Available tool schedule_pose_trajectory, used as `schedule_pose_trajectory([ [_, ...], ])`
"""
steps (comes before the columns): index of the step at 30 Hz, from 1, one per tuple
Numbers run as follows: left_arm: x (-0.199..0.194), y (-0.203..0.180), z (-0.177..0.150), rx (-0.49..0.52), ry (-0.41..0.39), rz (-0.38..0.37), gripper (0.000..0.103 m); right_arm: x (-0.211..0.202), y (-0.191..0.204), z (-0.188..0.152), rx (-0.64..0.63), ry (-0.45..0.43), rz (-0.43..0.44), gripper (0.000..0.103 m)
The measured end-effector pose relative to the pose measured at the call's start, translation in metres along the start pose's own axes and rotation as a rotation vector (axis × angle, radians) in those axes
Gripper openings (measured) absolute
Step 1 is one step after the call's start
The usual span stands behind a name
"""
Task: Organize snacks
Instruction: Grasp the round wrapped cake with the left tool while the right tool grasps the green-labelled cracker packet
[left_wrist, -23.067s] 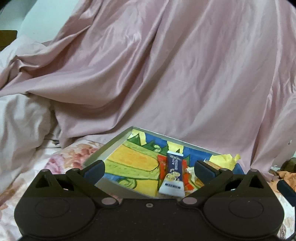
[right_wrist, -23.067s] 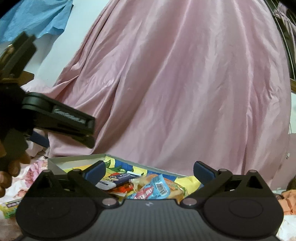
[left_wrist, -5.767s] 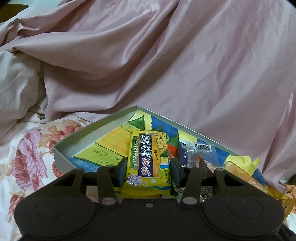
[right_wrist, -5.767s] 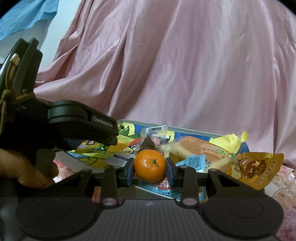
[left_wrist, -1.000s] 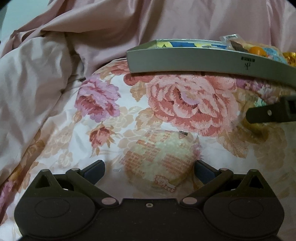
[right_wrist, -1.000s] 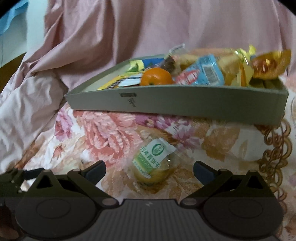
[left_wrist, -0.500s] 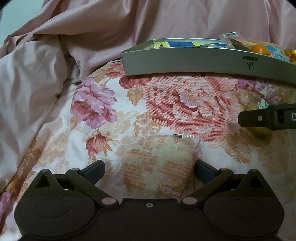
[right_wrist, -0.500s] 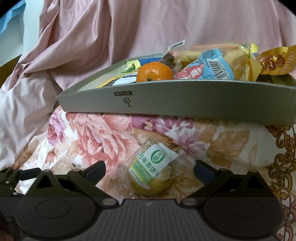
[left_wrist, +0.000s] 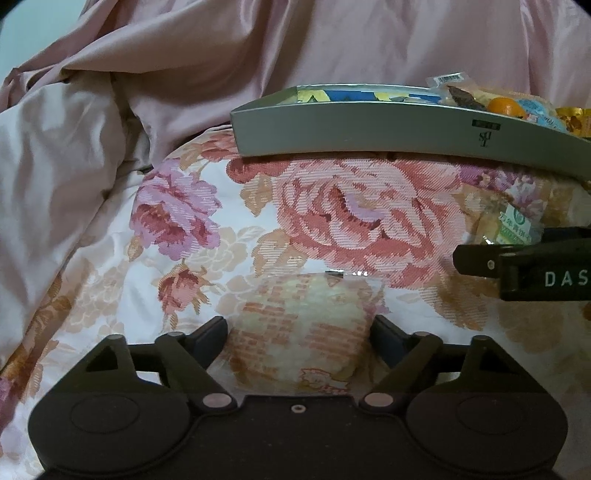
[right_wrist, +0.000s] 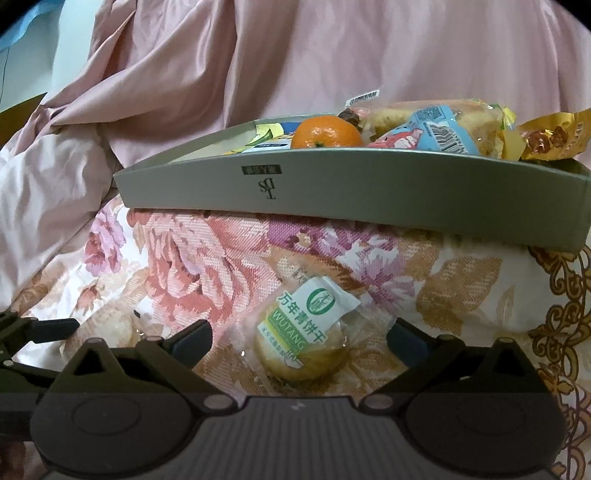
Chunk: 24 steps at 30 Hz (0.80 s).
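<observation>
A grey box (left_wrist: 369, 129) (right_wrist: 332, 184) on the floral bedspread holds an orange (right_wrist: 325, 133), wrapped cakes and other snack packets. My left gripper (left_wrist: 299, 332) is low on the bedspread, its fingers closed in against both sides of a clear-wrapped cake with an orange brick print (left_wrist: 299, 332). My right gripper (right_wrist: 299, 339) is open around a round biscuit in clear wrap with a green and white label (right_wrist: 306, 332), its fingers apart from the wrap. The biscuit also shows in the left wrist view (left_wrist: 517, 225), behind the right gripper's finger (left_wrist: 517, 258).
Pink satin sheets (left_wrist: 184, 74) (right_wrist: 184, 55) pile up behind and to the left of the box. A gold snack packet (right_wrist: 554, 136) overhangs the box's right end. The left gripper's finger (right_wrist: 37, 328) shows at the left edge of the right wrist view.
Both grippers have moved down and forward onto their snacks. The left gripper's fingers have closed in from wide open onto the brick-print cake. The right gripper stays open.
</observation>
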<state>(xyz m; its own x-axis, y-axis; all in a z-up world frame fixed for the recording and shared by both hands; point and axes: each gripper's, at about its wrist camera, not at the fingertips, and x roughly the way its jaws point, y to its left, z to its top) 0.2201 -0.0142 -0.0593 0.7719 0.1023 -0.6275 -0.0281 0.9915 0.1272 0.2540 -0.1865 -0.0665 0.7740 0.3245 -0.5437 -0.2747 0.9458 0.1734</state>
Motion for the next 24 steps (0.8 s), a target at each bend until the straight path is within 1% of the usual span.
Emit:
schedule_pose_trajectory([
  [5, -0.001, -0.003, 0.000, -0.013, -0.004, -0.005, 0.076, -0.003, -0.002, -0.001, 0.011, -0.011, -0.012, 0.092],
  [8, -0.002, -0.005, 0.000, -0.006, -0.008, -0.001, 0.074, -0.005, -0.001, -0.002, -0.002, -0.013, -0.016, 0.084],
  [11, -0.002, -0.006, -0.001, -0.008, -0.008, 0.007, 0.074, -0.006, 0.003, -0.004, -0.033, -0.006, -0.008, 0.072],
  [13, -0.003, -0.006, -0.001, -0.010, -0.009, 0.010, 0.074, -0.006, 0.008, -0.005, -0.058, 0.003, 0.004, 0.060],
  [17, -0.005, -0.006, -0.003, -0.014, -0.012, 0.018, 0.074, -0.004, 0.013, -0.006, -0.079, 0.011, 0.019, 0.053],
  [22, -0.007, -0.008, -0.003, -0.011, -0.020, 0.046, 0.074, -0.005, 0.012, -0.005, -0.074, 0.013, 0.039, 0.040],
  [24, -0.008, -0.009, -0.004, -0.009, -0.024, 0.057, 0.074, -0.004, 0.013, -0.006, -0.079, 0.010, 0.043, 0.037],
])
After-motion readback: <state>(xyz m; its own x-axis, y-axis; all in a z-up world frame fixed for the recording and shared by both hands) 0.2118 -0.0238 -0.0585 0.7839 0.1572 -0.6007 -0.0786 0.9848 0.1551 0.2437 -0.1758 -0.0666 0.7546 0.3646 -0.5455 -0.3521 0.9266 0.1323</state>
